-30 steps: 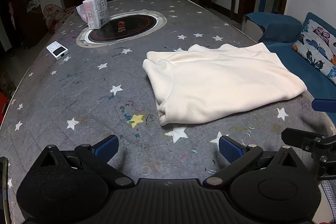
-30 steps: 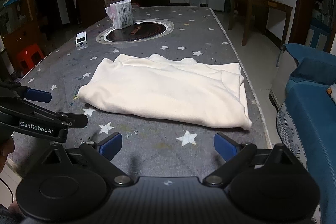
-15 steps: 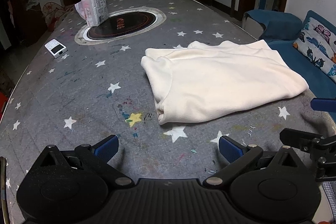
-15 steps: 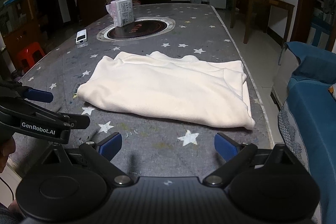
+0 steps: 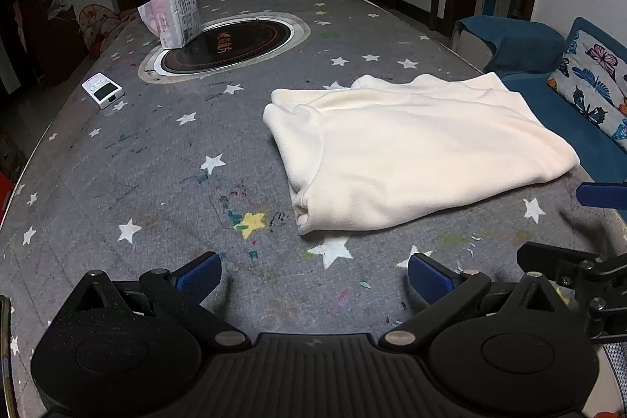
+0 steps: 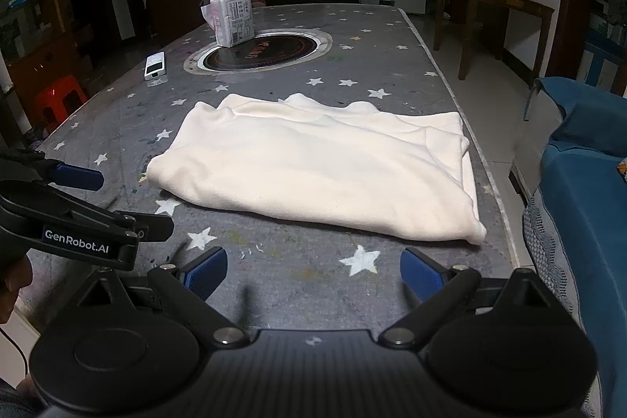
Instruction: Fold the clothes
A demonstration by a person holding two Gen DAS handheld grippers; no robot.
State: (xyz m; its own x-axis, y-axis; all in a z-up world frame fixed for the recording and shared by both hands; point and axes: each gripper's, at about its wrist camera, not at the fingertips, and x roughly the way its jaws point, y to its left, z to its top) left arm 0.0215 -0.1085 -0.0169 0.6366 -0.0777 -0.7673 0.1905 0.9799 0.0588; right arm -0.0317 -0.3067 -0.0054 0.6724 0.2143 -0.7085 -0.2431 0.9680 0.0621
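While both claws hover spread and empty over the grey starred table (image 5: 117, 159), the folded cream garment (image 5: 415, 155) lies flat just ahead of the left claw (image 5: 313, 275) and the right claw (image 6: 313, 271). Farther ahead sit a round hob (image 6: 260, 51), a tissue pack (image 6: 233, 20) and a remote (image 6: 155, 65); a blue sofa (image 6: 580, 183) stands to the right.

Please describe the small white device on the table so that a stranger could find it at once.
Start at the round black cooktop set into the grey star-patterned table. Beside the cooktop's metal ring, on the side away from the cream garment, lies the small white device. Unlike the upright tissue pack nearby, it lies flat and has a dark screen.
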